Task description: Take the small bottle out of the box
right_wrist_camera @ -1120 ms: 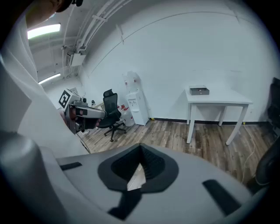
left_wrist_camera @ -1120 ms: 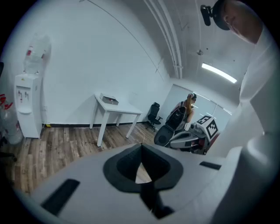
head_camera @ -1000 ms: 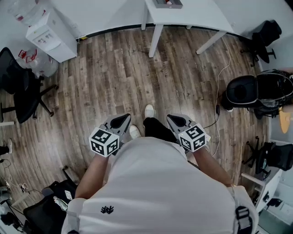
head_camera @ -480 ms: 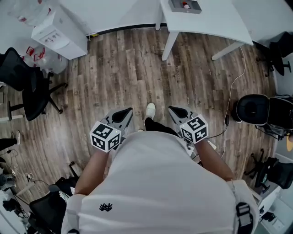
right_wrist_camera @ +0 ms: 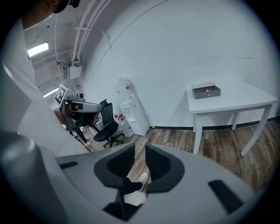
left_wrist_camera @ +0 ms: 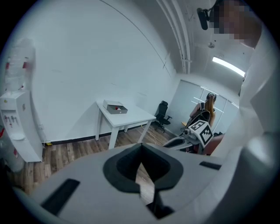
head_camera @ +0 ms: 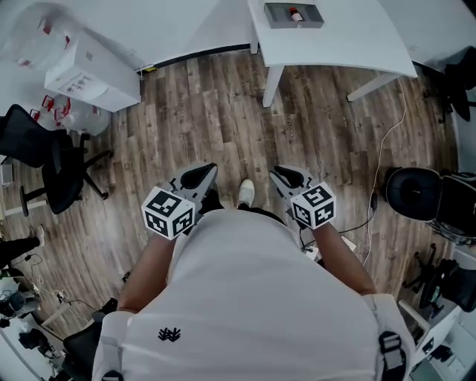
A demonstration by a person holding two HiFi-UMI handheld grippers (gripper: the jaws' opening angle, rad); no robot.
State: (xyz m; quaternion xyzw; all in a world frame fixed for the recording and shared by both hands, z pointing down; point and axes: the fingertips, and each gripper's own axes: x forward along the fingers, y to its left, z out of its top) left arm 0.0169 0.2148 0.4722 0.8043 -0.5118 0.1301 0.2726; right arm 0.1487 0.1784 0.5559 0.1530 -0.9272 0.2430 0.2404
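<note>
Both grippers are held low in front of the person's waist, side by side and apart, pointed out over the wooden floor (head_camera: pixel 223 111). The left gripper (left_wrist_camera: pixel 140 164) is seen in its own view with the jaws brought together, tips meeting in a thin seam, and nothing is held in them. The right gripper (right_wrist_camera: pixel 140 152) is seen with its jaws opening, with a narrow gap between them. No object is caught in that gap; only floor and the person's white shoe (right_wrist_camera: pixel 141 180) are seen through it. The grey box (head_camera: pixel 294 15) is set on the white table (head_camera: pixel 357 41) at the far side of the room, well apart from both grippers and near the table's back edge by the wall. The small bottle (head_camera: pixel 296 13) is noted inside the box as a small shape with a red top; whether it stands or lies cannot be told at this range. A white water dispenser (head_camera: pixel 89 71) is placed by the wall to the left, with a black office chair (head_camera: pixel 37 149) just in front of it. A thin cable (head_camera: pixel 379 164) is trailed across the floor to the right of the table.
</note>
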